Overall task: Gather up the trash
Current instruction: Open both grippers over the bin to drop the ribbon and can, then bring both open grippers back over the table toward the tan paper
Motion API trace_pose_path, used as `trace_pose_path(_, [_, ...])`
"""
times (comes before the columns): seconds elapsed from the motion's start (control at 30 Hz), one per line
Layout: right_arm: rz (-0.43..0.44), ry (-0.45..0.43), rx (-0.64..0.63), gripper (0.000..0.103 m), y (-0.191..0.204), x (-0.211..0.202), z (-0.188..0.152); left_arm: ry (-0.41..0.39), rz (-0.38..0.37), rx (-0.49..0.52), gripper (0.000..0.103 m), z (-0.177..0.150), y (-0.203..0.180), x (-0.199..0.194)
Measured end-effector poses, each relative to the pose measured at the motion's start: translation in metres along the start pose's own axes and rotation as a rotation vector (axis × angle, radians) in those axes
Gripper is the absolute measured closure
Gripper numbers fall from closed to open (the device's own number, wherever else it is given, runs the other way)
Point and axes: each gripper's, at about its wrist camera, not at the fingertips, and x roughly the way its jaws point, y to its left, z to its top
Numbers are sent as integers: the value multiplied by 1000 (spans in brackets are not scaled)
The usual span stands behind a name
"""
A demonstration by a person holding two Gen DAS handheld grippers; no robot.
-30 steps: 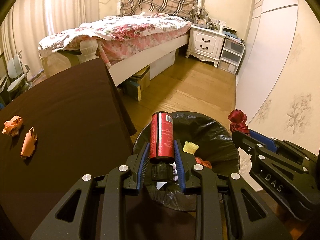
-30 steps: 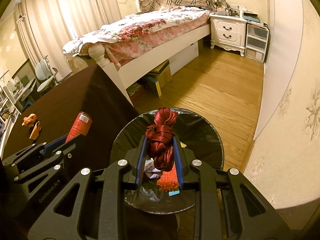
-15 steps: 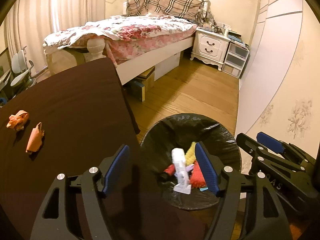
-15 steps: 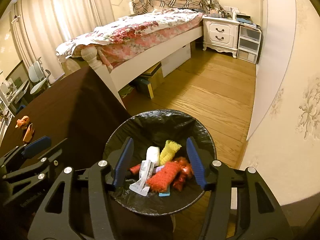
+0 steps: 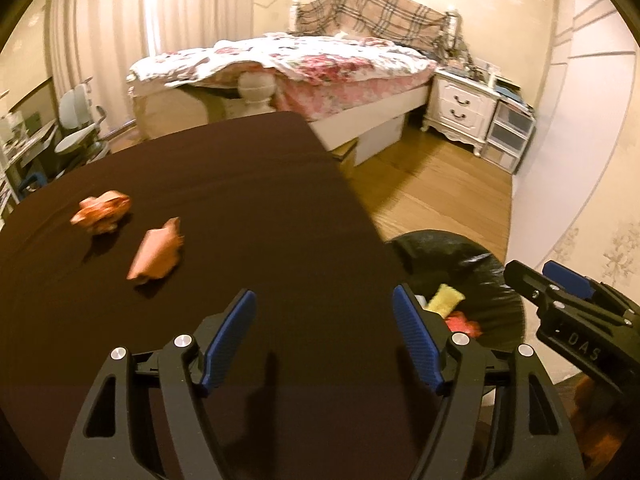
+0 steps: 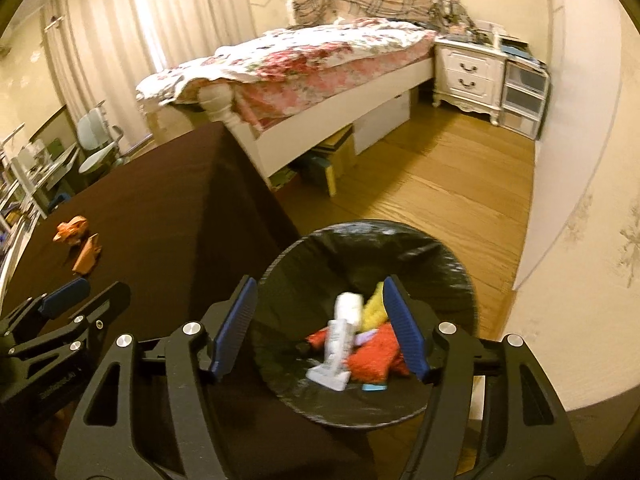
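Jaws: left gripper (image 5: 324,334) spread and empty over the dark table (image 5: 240,208); right gripper (image 6: 320,322) opening, nothing between its pads, above the black-lined bin (image 6: 452,264). Bin, on the floor beside the table: white tube (image 6: 338,340), yellow piece (image 6: 374,310), red netting (image 6: 374,360). Table: two crumpled orange wrappers (image 5: 102,216) (image 5: 158,256), near each other.

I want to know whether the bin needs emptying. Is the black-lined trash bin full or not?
Not full. In the right wrist view the trash bin holds only a loose pile at the bottom, including a white tube, with bare black liner wall above it.
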Motion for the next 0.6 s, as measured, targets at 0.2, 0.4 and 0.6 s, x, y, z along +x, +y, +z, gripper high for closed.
trace_pose_path(0.2, [71,20,-71,39,50,7,4,-2,72,-59,32,-8,50,-11])
trace_pose_path(0.4, [150,46,-143,38,105,15,6,-1,148,-117,31,-14,97,-18])
trace_pose_path(0.6, [210,75,-196,38,155,27,9,1,213,-175,30,-27,143,-30])
